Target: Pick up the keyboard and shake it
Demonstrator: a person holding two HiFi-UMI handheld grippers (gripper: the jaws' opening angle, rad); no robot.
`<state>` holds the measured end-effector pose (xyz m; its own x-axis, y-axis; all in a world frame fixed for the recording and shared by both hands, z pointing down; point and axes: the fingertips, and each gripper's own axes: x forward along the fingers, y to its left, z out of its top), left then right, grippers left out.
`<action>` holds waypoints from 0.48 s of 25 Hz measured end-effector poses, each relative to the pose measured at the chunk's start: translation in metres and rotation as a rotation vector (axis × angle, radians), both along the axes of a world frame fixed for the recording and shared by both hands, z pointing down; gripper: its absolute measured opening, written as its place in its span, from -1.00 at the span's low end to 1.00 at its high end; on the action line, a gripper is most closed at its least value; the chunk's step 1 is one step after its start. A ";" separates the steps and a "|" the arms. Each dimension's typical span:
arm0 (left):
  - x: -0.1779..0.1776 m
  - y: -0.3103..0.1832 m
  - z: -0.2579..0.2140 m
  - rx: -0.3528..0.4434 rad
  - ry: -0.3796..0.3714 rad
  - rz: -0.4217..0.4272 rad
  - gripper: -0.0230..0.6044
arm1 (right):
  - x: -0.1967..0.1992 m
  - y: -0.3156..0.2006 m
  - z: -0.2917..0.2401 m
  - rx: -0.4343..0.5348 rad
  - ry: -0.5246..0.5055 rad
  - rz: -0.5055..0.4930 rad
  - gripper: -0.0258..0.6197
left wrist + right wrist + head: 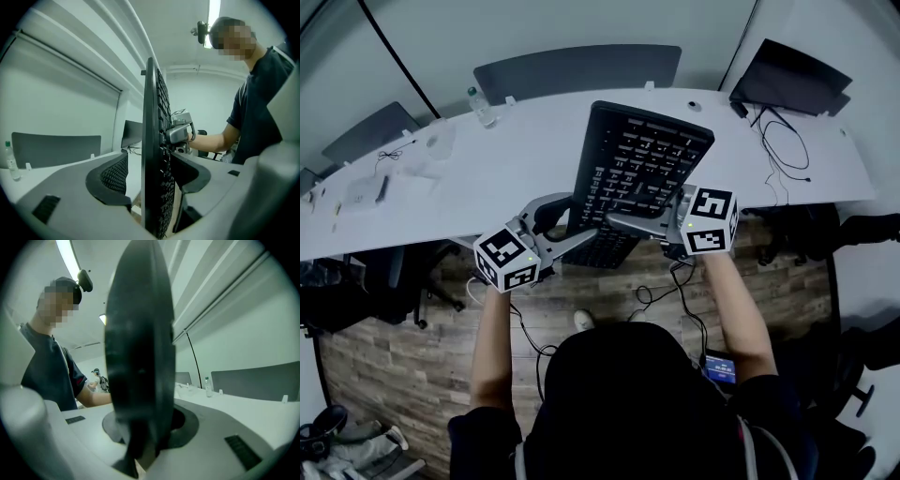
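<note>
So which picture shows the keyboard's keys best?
The head view: the keyboard faces the camera, so rows of keys show. The left gripper view sees it edge-on, keys only in a thin strip. The right gripper view shows just a dark, blurry edge.

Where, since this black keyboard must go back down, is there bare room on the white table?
Bare white table lies between the clear water bottle and the black keyboard, and between keyboard and the black cables. Crowded: the left end with small white devices, the right by the black laptop.
</note>
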<state>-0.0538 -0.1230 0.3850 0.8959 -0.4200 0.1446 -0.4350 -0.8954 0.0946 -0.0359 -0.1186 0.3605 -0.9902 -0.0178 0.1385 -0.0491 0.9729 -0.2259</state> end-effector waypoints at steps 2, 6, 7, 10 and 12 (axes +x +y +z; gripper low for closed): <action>0.004 0.005 0.001 -0.008 0.001 0.028 -0.02 | -0.001 0.004 -0.003 -0.001 -0.012 -0.030 -0.64; 0.014 0.009 0.006 -0.035 -0.034 0.088 -0.02 | -0.004 0.008 -0.009 0.007 -0.034 -0.087 -0.64; 0.018 0.010 0.009 -0.040 -0.055 0.101 -0.02 | -0.004 0.009 -0.010 0.008 -0.039 -0.101 -0.64; 0.026 0.009 0.017 -0.045 -0.103 0.121 -0.02 | -0.006 0.010 -0.012 0.008 -0.057 -0.130 -0.64; 0.028 0.009 0.018 -0.047 -0.122 0.124 -0.02 | -0.007 0.011 -0.013 0.010 -0.065 -0.137 -0.64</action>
<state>-0.0261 -0.1135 0.4035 0.9152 -0.2972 0.2722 -0.3320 -0.9389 0.0911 -0.0425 -0.1081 0.3476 -0.9904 0.1168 0.0741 0.0986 0.9718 -0.2143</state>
